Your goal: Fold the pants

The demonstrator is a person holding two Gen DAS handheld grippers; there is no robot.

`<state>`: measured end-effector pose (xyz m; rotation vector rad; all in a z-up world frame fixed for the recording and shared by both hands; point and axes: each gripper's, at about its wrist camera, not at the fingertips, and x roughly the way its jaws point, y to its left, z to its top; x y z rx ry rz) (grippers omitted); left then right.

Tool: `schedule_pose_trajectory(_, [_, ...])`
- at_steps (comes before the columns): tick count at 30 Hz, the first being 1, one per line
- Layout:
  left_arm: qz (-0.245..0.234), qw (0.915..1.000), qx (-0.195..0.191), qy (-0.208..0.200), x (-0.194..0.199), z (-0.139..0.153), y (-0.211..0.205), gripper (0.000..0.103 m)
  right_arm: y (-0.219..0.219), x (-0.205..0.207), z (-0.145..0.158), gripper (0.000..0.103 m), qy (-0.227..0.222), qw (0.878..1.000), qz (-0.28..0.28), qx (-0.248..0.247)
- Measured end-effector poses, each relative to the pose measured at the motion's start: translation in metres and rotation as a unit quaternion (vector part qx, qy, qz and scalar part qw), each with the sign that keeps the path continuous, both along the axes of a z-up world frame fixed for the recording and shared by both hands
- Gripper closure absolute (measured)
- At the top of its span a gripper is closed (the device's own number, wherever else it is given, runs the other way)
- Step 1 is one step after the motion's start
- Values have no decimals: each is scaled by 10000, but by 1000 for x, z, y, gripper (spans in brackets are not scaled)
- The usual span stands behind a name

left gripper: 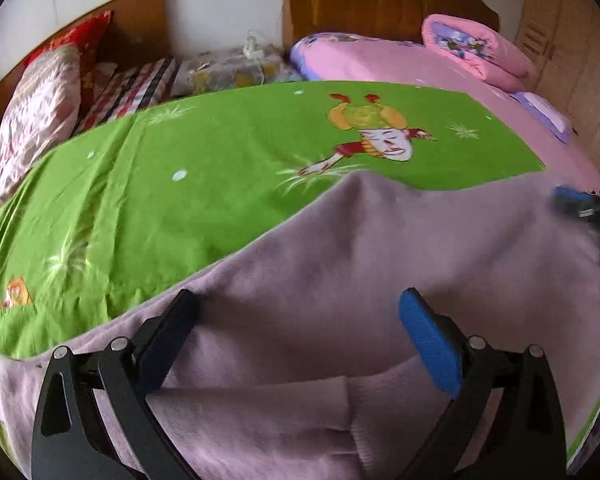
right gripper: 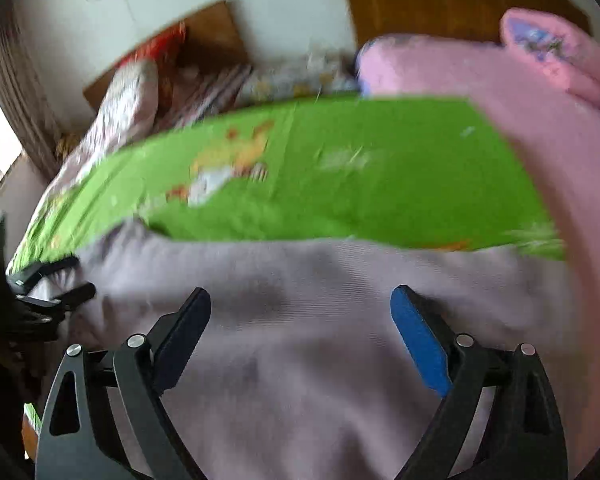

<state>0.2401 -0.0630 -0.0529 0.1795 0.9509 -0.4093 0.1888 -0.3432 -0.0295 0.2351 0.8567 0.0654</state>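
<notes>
Pants [left gripper: 340, 280] in pale lilac cover the lower frame over a green sheet [left gripper: 180, 160], left gripper [left gripper: 300, 304] and right gripper [right gripper: 300, 300] both spread wide above them.

No readable text, labels, brands or numbers anywhere in either view. Only a wordless cartoon figure [left gripper: 374, 132] printed on the green sheet [left gripper: 180, 200], toward one o'clock in the left wrist view, and blurred beyond reading at ten o'clock in the right wrist view.
</notes>
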Motion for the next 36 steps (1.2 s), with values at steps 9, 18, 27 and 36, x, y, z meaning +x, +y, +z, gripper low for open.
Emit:
schedule_pose_trajectory(9, [15, 9994, 338, -107, -4, -4, -10, 2, -87, -175, 21, 12, -1013, 9753, -1071, 1643])
schedule_pose_trajectory(18, [47, 9991, 399, -156, -4, -3, -13, 2, -84, -216, -37, 12, -339, 9584, -1591, 2345])
schedule_pose_trajectory(27, [429, 9926, -378, -1073, -54, 55, 20, 2, -84, -146, -41, 11, 85, 9500, -1304, 2835])
schedule_pose_trajectory(36, [606, 9955, 240, -690, -77, 15, 46, 2, -82, -137, -42, 23, 206, 9556, -1253, 2658])
